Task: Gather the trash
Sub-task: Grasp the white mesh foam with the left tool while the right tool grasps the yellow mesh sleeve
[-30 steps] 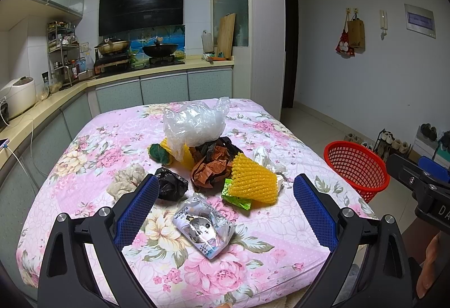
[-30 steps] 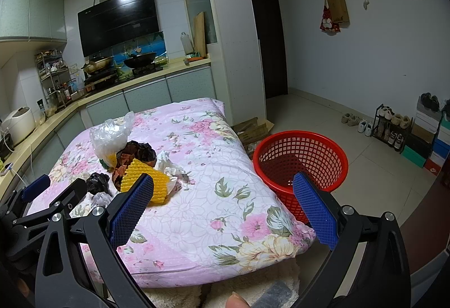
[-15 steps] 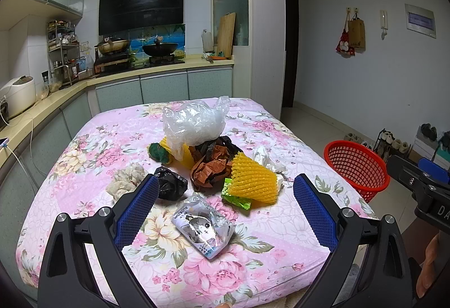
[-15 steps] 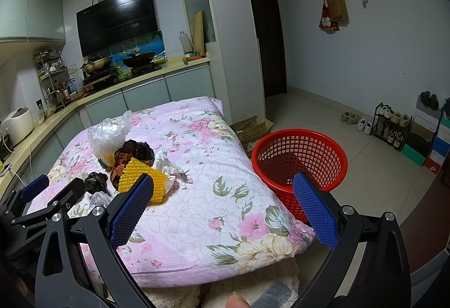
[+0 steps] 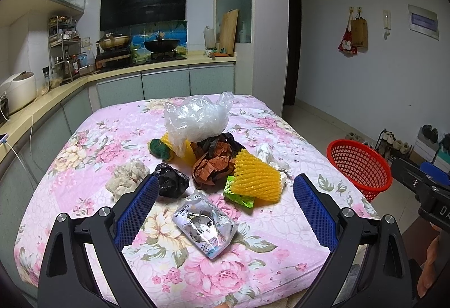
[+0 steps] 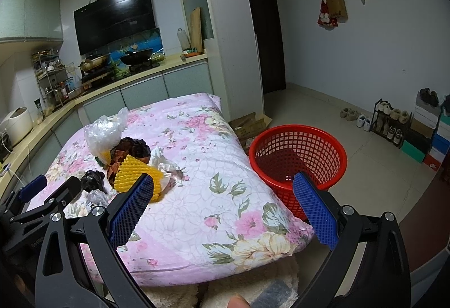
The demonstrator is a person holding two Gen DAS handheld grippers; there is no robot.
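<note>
Left tool (image 5: 223, 203) wide open, empty, right tool (image 6: 223, 203) likewise

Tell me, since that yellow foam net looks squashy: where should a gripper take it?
Probably across the narrow upper end of the yellow foam fruit net, coming from above with the left gripper. It lies on its side, leaning on the green wrapper, with that end raised and free.

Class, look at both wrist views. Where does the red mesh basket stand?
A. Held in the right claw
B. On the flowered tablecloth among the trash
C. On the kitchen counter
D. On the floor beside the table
D: the red mesh basket stands on the tiled floor next to the table, apparently empty.
</note>
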